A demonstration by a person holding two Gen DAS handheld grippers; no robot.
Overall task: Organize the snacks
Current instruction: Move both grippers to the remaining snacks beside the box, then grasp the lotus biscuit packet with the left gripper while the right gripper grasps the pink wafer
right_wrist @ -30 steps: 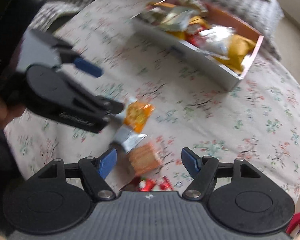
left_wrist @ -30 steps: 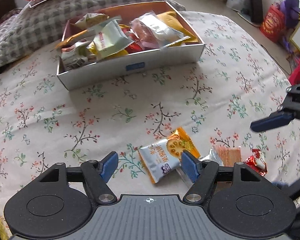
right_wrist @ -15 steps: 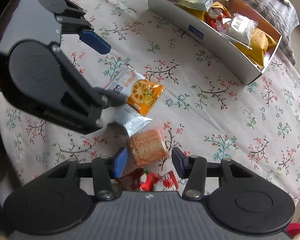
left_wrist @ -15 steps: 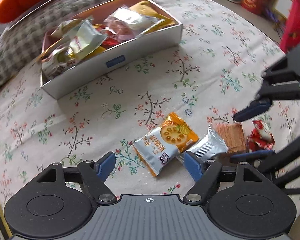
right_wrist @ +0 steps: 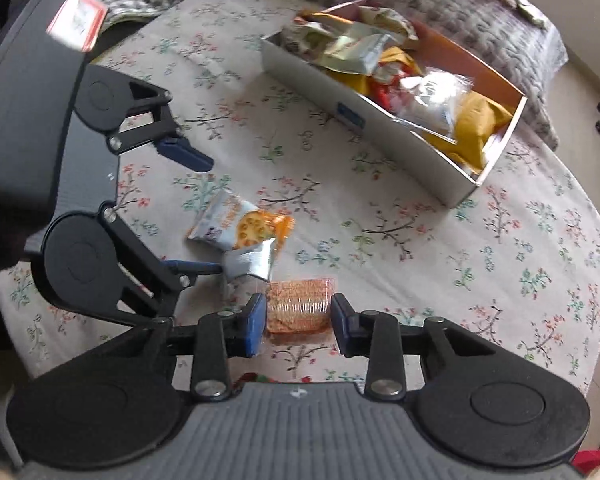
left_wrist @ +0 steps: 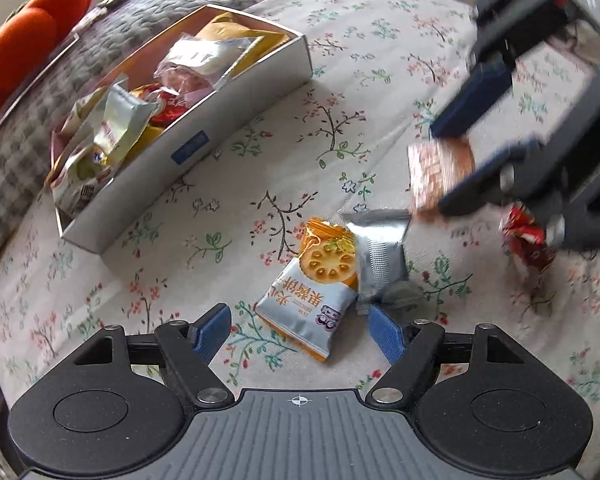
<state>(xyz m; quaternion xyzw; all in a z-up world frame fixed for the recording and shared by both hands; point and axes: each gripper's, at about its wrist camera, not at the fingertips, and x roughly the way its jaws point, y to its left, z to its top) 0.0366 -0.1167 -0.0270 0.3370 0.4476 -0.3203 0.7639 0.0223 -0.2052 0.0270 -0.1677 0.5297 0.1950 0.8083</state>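
My left gripper (left_wrist: 300,332) stands open just above the flowered cloth, its blue pads either side of an orange-and-silver cracker packet (left_wrist: 312,288) without touching it. A silver packet (left_wrist: 380,256) lies against that packet's right edge. My right gripper (right_wrist: 298,326) is closing its jaws on a square orange wafer packet (right_wrist: 298,308), and both pads touch its sides. In the left wrist view the wafer packet (left_wrist: 440,172) sits tilted between those pads. A red candy wrapper (left_wrist: 526,240) lies below the right gripper. The white box (left_wrist: 188,152) behind holds several snack bags.
A grey checked cushion (left_wrist: 16,152) and an orange plush (left_wrist: 16,40) lie beyond the box. The box (right_wrist: 352,112) stands at an angle at the far side of the cloth. The two grippers are close together, the left gripper (right_wrist: 209,214) just left of the right one.
The right jaws have narrowed onto the wafer packet. The left gripper has rolled and sunk towards the cracker packet, its jaws a little wider.
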